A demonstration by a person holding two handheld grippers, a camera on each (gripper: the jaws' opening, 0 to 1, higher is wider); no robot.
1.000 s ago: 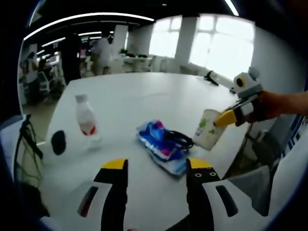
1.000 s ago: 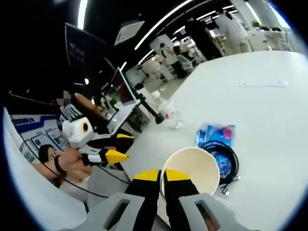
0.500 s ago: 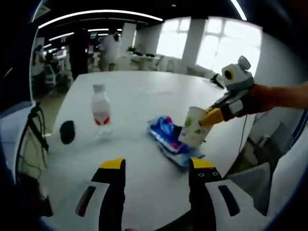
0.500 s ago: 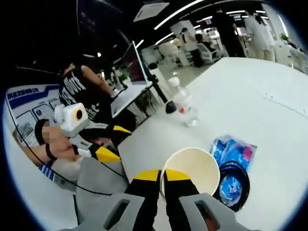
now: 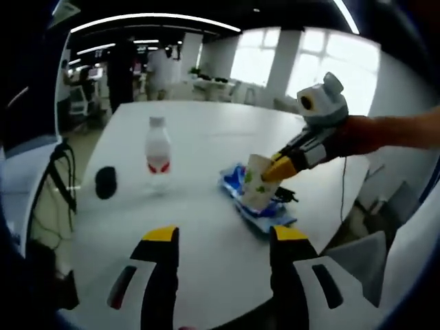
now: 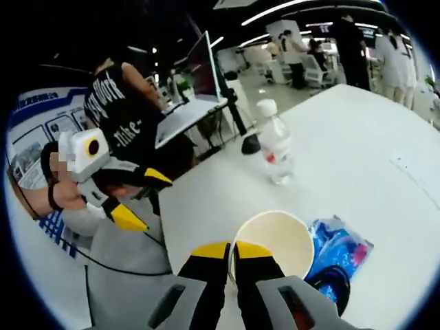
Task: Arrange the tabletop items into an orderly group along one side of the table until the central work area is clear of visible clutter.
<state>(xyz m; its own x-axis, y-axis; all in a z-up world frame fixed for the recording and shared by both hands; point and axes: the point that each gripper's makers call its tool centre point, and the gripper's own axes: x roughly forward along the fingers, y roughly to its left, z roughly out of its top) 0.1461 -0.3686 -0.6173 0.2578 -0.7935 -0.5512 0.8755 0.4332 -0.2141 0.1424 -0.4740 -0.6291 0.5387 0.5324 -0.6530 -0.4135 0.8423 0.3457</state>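
My right gripper [image 6: 232,251] is shut on the rim of a white paper cup [image 6: 272,240] and holds it upright. In the left gripper view the same gripper [image 5: 278,168] reaches in from the right. There the cup [image 5: 254,190], printed with green, hangs just over a blue packet [image 5: 267,216] and a black cable [image 5: 286,196]. A clear bottle [image 5: 158,152] with a red label stands upright to the left on the white table [image 5: 206,124]. My left gripper [image 5: 225,238] is open above the table's near edge, nothing between its jaws. It also appears at the left of the right gripper view [image 6: 144,199].
A small black oval object [image 5: 105,182] lies left of the bottle. The bottle [image 6: 275,148], blue packet [image 6: 342,249] and cable [image 6: 335,289] sit beyond the cup. A laptop [image 6: 196,93] and a seated person [image 6: 120,113] are past the table edge. People stand far behind.
The right gripper has carried the cup leftward in the left gripper view, from beside the blue packet to over it. Both cameras have shifted; the bottle has stayed put.
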